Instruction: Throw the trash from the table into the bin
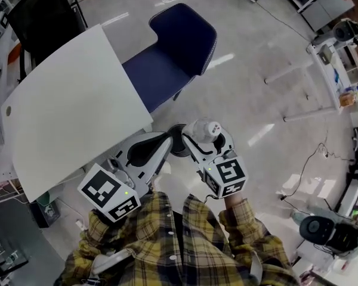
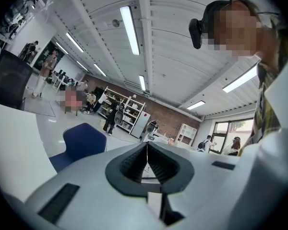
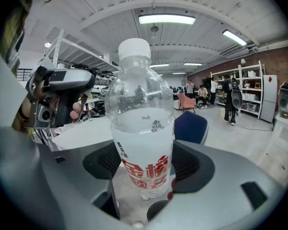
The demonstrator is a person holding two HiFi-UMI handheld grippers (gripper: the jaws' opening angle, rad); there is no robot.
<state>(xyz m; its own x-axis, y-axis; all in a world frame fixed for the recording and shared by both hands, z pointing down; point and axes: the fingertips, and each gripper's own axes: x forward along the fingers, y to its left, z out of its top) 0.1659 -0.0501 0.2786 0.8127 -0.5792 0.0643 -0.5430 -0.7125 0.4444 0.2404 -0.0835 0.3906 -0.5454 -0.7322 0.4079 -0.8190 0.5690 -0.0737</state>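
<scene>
Head view: you hold both tongs close in front of your chest with their tips nearly side by side. They are off the desk's edge and over open floor.
Right tongs [image 1: 196, 137]: clenched wide on the plastic bottle [image 1: 206, 129], one pad on each side of its body.
Right gripper view: the plastic bottle [image 3: 141, 128] stands crosswise in the right tongs [image 3: 144, 169], white cap above the pads. The pads press on the lower, labelled part. That low hold on the broad body likely keeps a light, clear bottle from twisting out.
Left tongs [image 1: 176, 140]: clenched on nothing.
Left gripper view: the pads of the left tongs [image 2: 147, 164] meet in a thin line with nothing between them. This leaves them spare, probably to steady the load or lift a lid.
Desk [image 1: 71, 106]: ahead of the left tongs and off to their left. The top looks bare, so this bottle may be the last piece.
Blue chair [image 1: 179, 52]: straight beyond both sets of tips, tucked at the desk's corner.
Bin: I cannot make one out in any view, so you will need to find it before you release.
Stage: carrying, by my reading. The pick-up is done and the drop is not yet done.
Risk: a thin-walled bottle can buckle or slip, so keep your squeeze even.
</scene>
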